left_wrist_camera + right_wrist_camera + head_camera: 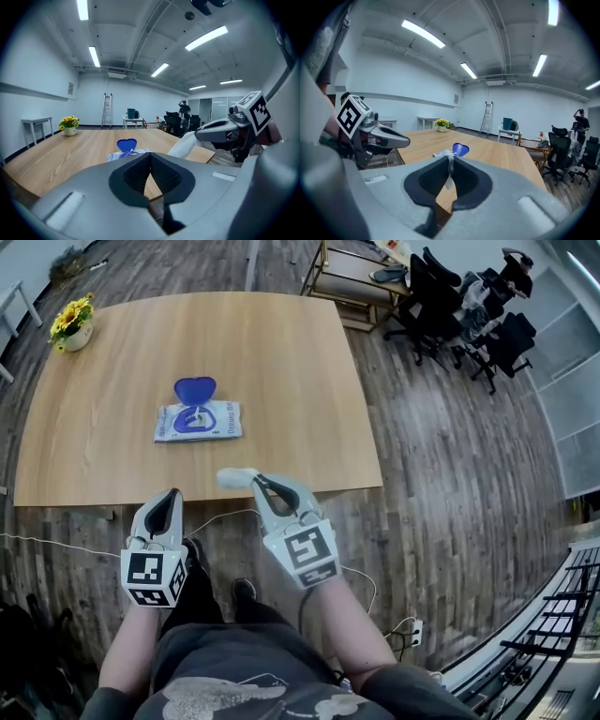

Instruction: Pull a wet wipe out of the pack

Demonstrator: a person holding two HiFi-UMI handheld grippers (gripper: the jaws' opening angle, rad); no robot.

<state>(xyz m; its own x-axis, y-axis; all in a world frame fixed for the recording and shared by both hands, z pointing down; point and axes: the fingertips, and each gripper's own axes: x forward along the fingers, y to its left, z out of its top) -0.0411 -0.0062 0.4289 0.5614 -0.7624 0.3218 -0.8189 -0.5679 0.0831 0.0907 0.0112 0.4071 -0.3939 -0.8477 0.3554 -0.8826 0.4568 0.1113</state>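
The wet wipe pack (198,422) lies flat on the wooden table (281,362), its blue lid (194,389) flipped open. Both grippers are off the table's near edge, over the floor. My right gripper (259,482) is shut on a white wet wipe (236,477), which sticks out past its tips. In the right gripper view the wipe (449,173) shows as a thin strip pinched between the shut jaws. My left gripper (174,495) is shut with nothing in it. The left gripper view shows the pack (123,152) ahead and the wipe (185,144) at the right.
A pot of yellow flowers (73,324) stands at the table's far left corner. Black office chairs (450,296) and a low side table (352,277) stand beyond the far right corner. A white cable (56,545) runs across the wood floor near the person's legs.
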